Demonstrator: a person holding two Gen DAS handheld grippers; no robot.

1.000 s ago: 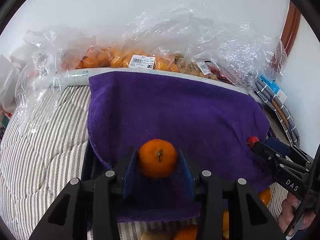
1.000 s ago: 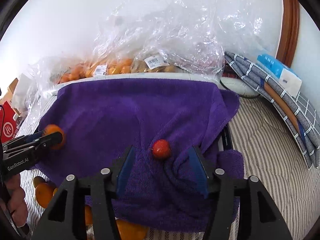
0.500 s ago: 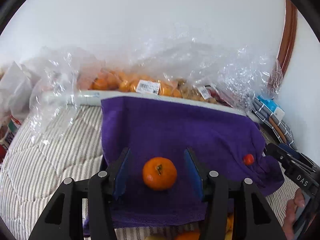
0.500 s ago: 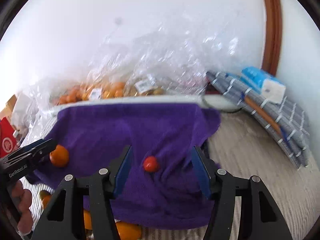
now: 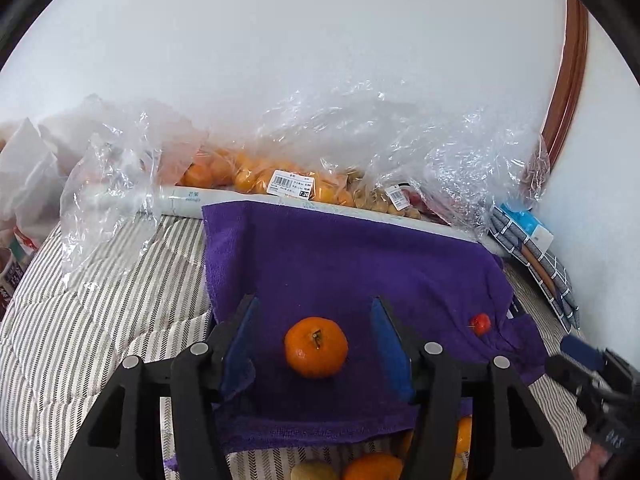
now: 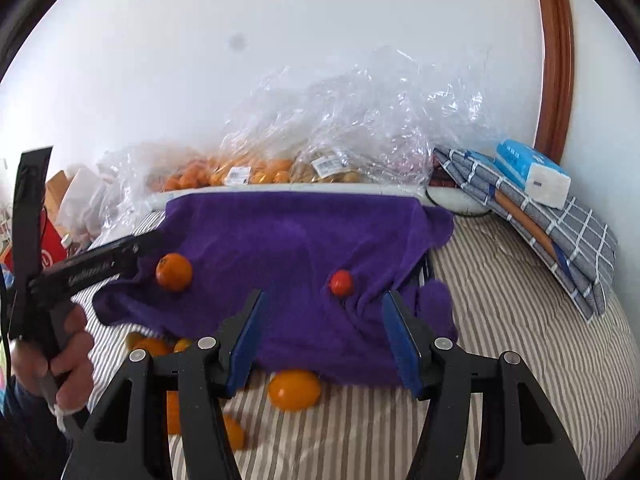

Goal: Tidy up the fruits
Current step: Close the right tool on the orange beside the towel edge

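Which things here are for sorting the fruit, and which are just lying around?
For the job:
- mandarin on the purple towel
- small red fruit
- loose oranges on the bed
- bagged fruit
- left gripper, right gripper, jaws open

Just lying about:
- tissue pack
- checked cloth
- red box

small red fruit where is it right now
The small red fruit lies on the purple towel, right of the orange, just beyond the open right gripper.
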